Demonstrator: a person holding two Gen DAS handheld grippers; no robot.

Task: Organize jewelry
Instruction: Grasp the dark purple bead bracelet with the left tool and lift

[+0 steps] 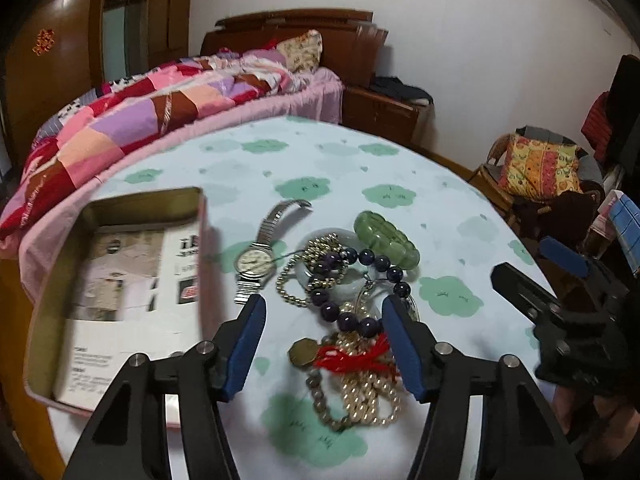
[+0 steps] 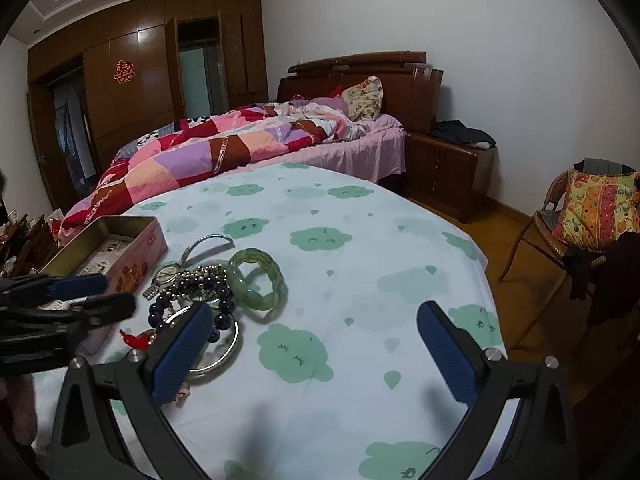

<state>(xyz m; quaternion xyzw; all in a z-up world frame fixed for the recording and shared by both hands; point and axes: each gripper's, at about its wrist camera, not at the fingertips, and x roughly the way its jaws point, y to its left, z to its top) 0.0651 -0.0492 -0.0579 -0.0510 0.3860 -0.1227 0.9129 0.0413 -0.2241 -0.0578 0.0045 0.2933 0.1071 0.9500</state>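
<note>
Left wrist view: left gripper [image 1: 324, 312], jaws part-open and holding nothing, is set astride tangled purple beads [image 1: 352, 276]; neighbouring pearl strands [image 1: 368, 392] could be dragged along.

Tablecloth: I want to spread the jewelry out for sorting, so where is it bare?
Bare tablecloth runs right of and beyond the green bangle. It is crowded between the tin box and that bangle: wristwatch, bead strands, pearls.
</note>
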